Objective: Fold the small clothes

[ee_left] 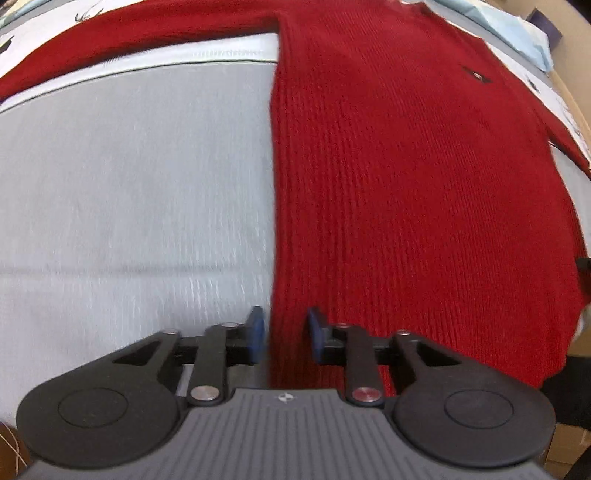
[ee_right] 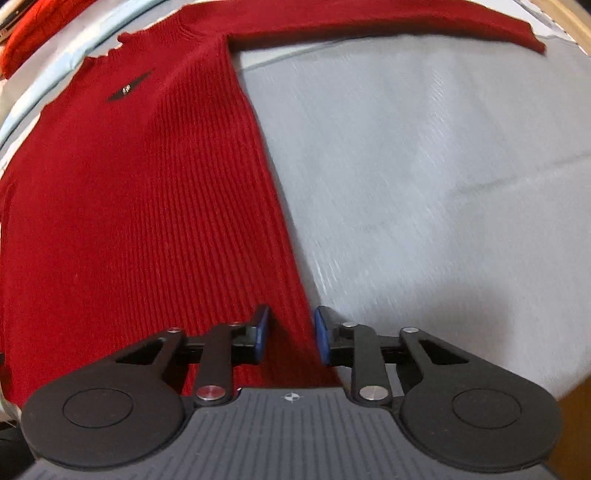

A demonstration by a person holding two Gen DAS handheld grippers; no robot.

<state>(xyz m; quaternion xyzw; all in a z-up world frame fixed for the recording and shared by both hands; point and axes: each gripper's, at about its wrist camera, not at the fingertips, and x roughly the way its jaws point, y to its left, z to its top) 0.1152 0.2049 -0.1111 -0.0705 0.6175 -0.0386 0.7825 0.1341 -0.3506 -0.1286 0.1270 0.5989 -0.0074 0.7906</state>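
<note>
A red knitted sweater (ee_left: 406,184) lies flat on a pale grey cloth-covered table (ee_left: 129,203), sleeves spread out sideways at the far end. My left gripper (ee_left: 284,332) is open, its blue-padded fingers straddling the sweater's left side edge near the hem. The sweater also shows in the right wrist view (ee_right: 129,203), with a small dark logo (ee_right: 127,88) on the chest. My right gripper (ee_right: 291,334) is open, straddling the sweater's right side edge near the hem. Neither gripper holds the fabric.
The grey table cover (ee_right: 424,166) spreads to the right of the sweater. Another red garment (ee_right: 33,26) lies at the far left corner. Light blue cloth (ee_left: 524,40) and patterned white fabric lie beyond the sweater. The table's wooden edge (ee_right: 576,33) runs at far right.
</note>
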